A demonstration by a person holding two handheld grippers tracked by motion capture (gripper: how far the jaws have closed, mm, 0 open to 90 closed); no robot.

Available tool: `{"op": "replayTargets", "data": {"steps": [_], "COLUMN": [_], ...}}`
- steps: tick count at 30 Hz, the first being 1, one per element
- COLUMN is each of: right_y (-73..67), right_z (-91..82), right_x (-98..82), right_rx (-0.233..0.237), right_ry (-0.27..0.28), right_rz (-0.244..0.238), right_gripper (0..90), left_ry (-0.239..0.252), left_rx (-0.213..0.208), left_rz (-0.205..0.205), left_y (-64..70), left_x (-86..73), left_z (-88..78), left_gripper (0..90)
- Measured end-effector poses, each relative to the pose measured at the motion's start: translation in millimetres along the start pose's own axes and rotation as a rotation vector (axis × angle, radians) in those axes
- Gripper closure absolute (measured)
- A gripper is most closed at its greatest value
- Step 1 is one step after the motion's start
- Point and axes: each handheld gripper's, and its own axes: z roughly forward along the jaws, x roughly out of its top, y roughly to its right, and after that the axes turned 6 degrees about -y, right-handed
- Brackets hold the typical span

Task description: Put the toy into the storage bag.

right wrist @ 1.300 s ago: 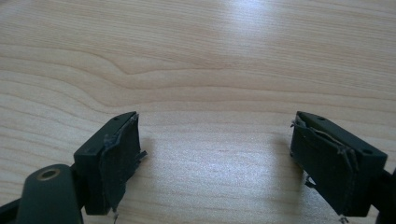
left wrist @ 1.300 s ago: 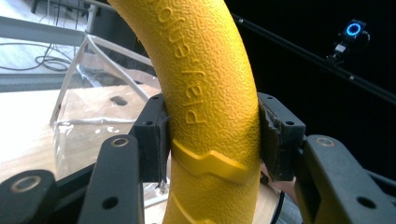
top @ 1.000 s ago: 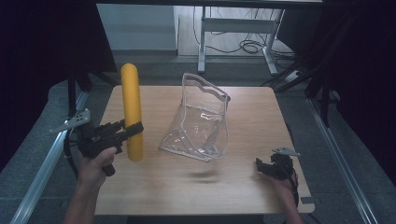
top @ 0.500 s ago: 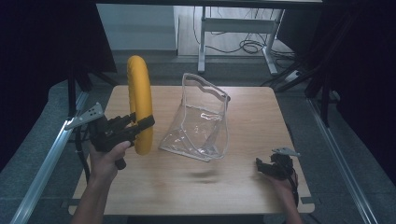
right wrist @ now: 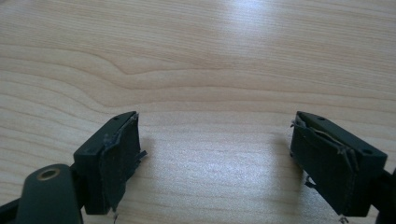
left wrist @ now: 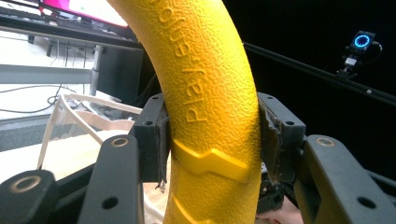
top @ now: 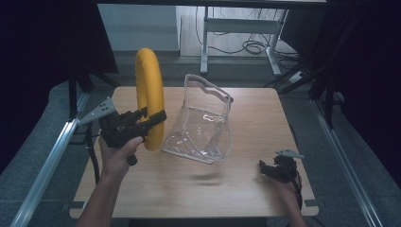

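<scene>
At the near right edge of the wooden table (top: 246, 189), the right gripper (top: 276, 169) rests low in the person's right hand, its jaws spread wide over bare wood grain with nothing between them, as the right gripper view confirms (right wrist: 215, 154).

Farther in on the left, the left hand (top: 116, 153) holds the left gripper (top: 150, 122) lifted above the table, a grey three-cornered plate at its back end. Its jaws are clamped on the lower part of a yellow ring (top: 149, 97), which stands on edge (raised lettering runs along its pebbled surface in the left gripper view (left wrist: 210, 93), partly cut off). Both pads press the ring's sides.

Just beside the ring, toward the table's middle, a clear plastic bag (top: 203, 120) stands upright with its mouth open at the top; whether ring and bag touch cannot be told.

Beyond the table's far edge, a grey desk frame (top: 236, 28) and loose cables (top: 253, 46) sit on the floor.
</scene>
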Motion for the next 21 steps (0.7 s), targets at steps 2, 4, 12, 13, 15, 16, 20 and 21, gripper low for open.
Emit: {"op": "replayTargets", "data": {"steps": [2, 4, 12, 13, 15, 16, 20, 21], "right_y": [-0.1, -0.1, -0.1, -0.1, 0.0, -0.1, -0.1, -0.1], "right_z": [0.0, 0.1, -0.1, -0.1, -0.1, -0.1, -0.1, -0.1], "right_x": [0.0, 0.0, 0.0, 0.0, 0.0, 0.0, 0.0, 0.0], "right_rx": [-0.001, 0.000, 0.000, 0.000, 0.000, 0.000, 0.000, 0.000], "right_ry": [0.000, 0.001, -0.001, -0.001, -0.001, -0.001, -0.001, -0.001], "right_rz": [0.001, 0.003, 0.003, 0.004, 0.004, 0.005, 0.004, 0.004], "right_gripper": [16.2, 16.2, 16.2, 16.2, 16.3, 16.3, 16.3, 16.3], "left_ry": [0.003, 0.003, 0.007, 0.007, 0.005, 0.004, 0.004, 0.006], "left_rx": [-0.001, -0.006, -0.010, -0.010, -0.013, -0.014, -0.016, -0.016], "left_rz": [-0.001, 0.001, 0.017, 0.017, 0.020, 0.021, 0.031, 0.031], "left_y": [1.5, 3.2, 11.9, 12.7, 14.3, 15.2, 18.6, 19.5], "left_x": [1.6, 3.6, 11.7, 12.6, 14.4, 15.4, 19.0, 19.8], "left_z": [2.9, 5.6, 15.2, 16.1, 17.6, 18.3, 21.4, 22.3], "left_gripper": [50.5, 50.6, 50.5, 50.6, 50.5, 50.5, 50.5, 50.5]}}
